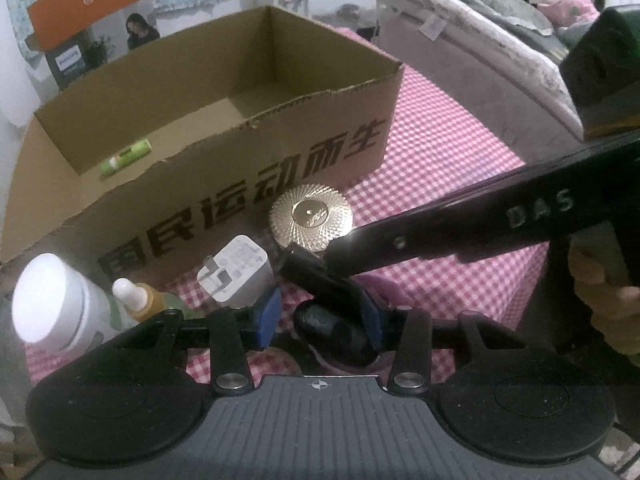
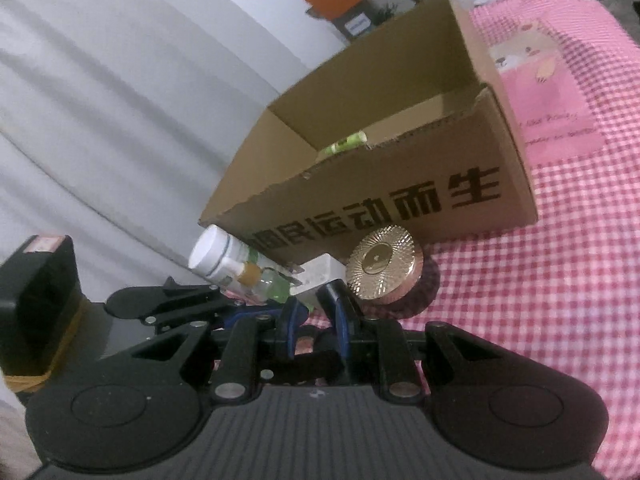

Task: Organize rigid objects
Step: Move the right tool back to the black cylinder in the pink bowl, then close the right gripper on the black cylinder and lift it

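Two hand-held grippers: left [image 1: 319, 316] released astride black oval [image 1: 332, 338]; right [image 2: 314, 304] clenched, hand [image 1: 600, 296] left-view only.

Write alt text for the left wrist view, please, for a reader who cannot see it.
The left gripper straddles a dark rounded object on a pink checked cloth, with the right gripper reaching in beside it. Behind stand a white charger, a gold round case, two bottles and an open cardboard box holding a green tube.
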`<move>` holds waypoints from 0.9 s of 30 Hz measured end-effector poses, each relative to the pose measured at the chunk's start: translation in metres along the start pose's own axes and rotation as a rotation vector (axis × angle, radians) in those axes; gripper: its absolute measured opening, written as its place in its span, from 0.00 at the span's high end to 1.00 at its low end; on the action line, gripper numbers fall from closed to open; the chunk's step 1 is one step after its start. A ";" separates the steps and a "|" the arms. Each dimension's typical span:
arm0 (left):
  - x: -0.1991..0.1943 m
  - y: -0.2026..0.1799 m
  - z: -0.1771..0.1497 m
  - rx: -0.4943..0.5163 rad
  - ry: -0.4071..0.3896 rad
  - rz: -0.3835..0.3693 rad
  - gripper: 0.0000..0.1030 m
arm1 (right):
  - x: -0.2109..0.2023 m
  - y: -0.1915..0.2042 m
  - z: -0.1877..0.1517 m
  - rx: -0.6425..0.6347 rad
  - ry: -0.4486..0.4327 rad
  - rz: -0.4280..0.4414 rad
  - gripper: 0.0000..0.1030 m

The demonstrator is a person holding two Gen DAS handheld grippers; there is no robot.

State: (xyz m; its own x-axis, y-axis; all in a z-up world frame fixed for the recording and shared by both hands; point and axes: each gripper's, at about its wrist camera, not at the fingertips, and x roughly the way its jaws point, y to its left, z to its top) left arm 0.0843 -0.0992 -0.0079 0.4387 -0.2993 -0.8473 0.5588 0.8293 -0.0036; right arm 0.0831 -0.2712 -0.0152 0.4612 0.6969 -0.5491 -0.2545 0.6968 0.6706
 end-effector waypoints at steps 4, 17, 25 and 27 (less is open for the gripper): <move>0.009 0.001 0.003 -0.010 0.023 -0.008 0.58 | 0.016 -0.008 0.005 0.011 0.036 0.007 0.79; 0.013 0.001 0.004 -0.015 0.053 -0.053 0.57 | 0.027 -0.012 0.006 0.014 0.059 0.030 0.79; 0.023 0.000 0.002 -0.041 0.074 -0.086 0.56 | 0.028 -0.017 0.008 0.045 0.067 0.044 0.79; 0.022 -0.002 -0.001 -0.034 0.063 -0.084 0.56 | 0.026 -0.020 0.007 0.062 0.067 0.054 0.79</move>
State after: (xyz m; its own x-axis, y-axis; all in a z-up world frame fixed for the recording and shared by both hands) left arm 0.0922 -0.1072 -0.0267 0.3456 -0.3393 -0.8749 0.5668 0.8185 -0.0935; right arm 0.1064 -0.2677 -0.0393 0.3902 0.7442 -0.5421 -0.2237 0.6477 0.7283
